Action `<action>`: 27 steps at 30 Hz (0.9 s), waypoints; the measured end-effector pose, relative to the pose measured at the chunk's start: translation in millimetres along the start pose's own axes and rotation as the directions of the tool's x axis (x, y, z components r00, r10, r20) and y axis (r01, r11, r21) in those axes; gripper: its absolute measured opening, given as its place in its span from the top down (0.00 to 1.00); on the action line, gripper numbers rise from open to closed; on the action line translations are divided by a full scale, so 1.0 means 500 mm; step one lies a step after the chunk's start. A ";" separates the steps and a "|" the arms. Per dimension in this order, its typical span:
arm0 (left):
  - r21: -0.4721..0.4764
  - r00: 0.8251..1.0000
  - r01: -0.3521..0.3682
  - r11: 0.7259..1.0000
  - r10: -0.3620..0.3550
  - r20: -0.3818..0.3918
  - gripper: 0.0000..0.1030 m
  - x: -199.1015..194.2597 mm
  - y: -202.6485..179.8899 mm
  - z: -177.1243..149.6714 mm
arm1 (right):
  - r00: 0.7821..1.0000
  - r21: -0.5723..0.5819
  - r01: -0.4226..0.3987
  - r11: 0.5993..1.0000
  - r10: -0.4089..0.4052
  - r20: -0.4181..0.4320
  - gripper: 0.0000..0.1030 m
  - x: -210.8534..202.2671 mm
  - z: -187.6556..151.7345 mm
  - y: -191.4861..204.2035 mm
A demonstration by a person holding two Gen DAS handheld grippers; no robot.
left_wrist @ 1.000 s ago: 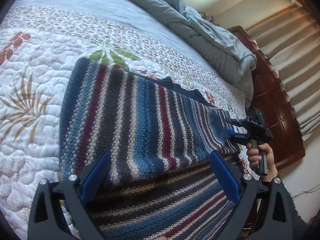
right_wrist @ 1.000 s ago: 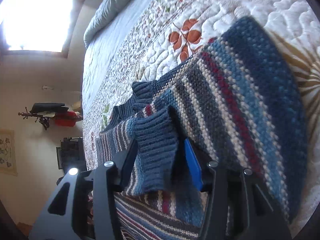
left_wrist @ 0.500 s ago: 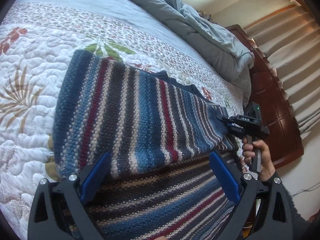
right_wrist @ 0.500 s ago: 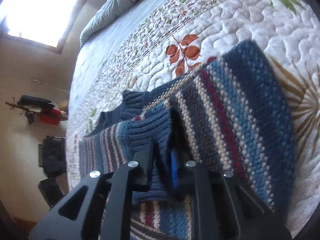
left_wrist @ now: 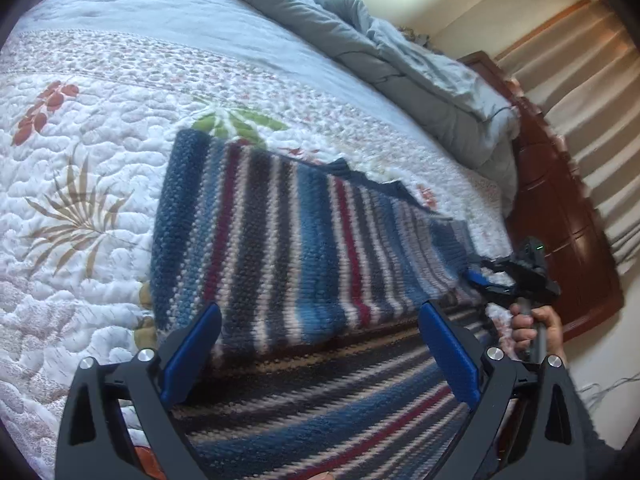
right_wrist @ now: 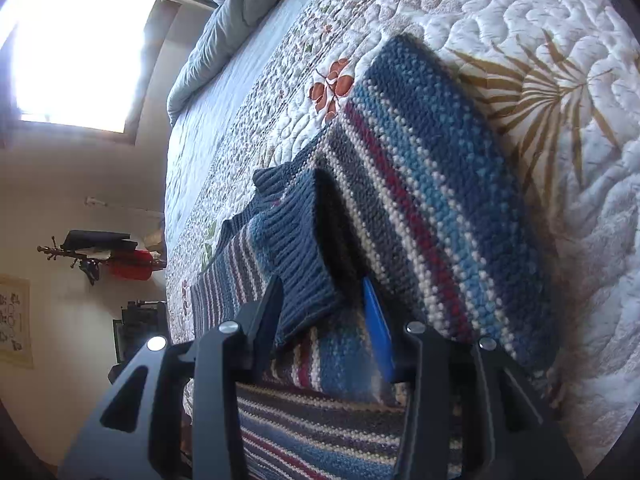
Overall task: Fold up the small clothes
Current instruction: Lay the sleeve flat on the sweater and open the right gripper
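Lying at centre on the quilt [left_wrist: 80, 184]: striped knit sweater [left_wrist: 280, 248], part-folded. Left gripper [left_wrist: 320, 356] at 6 o'clock, tongs spread wide, holding nothing. Right gripper [left_wrist: 478, 280] at 3 o'clock looks released around the ribbed cuff [right_wrist: 300, 248]. Knit probably thick, soft, floppy, grippy; best pinched at ribbed edges or corners.

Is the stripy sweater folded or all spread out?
Partly folded: a sleeve of the striped sweater lies doubled across its body on the quilt.
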State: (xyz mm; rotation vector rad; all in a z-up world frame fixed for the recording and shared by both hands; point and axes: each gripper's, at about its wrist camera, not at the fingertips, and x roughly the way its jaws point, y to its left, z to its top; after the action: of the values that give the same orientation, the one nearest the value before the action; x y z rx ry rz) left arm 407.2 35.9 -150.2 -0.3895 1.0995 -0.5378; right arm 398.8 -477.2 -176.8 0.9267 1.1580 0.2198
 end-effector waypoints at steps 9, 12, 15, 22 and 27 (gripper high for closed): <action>0.146 0.974 -0.227 0.963 0.227 0.013 0.04 0.040 -0.039 -0.038 | 0.997 -0.177 0.073 0.981 -0.064 0.053 0.93 0.006 -0.031 0.054; 0.175 0.970 -0.241 0.955 0.241 0.023 0.04 0.046 -0.043 -0.047 | 0.986 -0.203 0.162 0.966 -0.152 0.061 0.93 0.025 -0.045 0.044; 0.185 0.968 -0.251 0.950 0.250 0.030 0.04 0.042 -0.046 -0.052 | 0.984 -0.229 0.177 0.957 -0.164 0.074 0.85 0.034 -0.045 0.050; 0.301 0.854 -0.513 0.804 0.445 0.268 0.04 -0.054 -0.178 -0.120 | 0.939 -0.346 0.296 0.890 -0.204 0.277 0.69 -0.026 -0.103 0.141; 0.305 0.808 -0.575 0.759 0.465 0.362 0.04 -0.119 -0.282 -0.193 | 0.940 -0.428 0.327 0.842 -0.244 0.239 0.68 0.053 -0.114 0.175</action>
State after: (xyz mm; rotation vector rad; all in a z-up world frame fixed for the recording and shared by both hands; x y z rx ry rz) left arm 268.1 -46.4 -68.7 0.2166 0.7580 -0.1836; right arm 387.4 -378.0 -137.1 0.3330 1.0031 0.1557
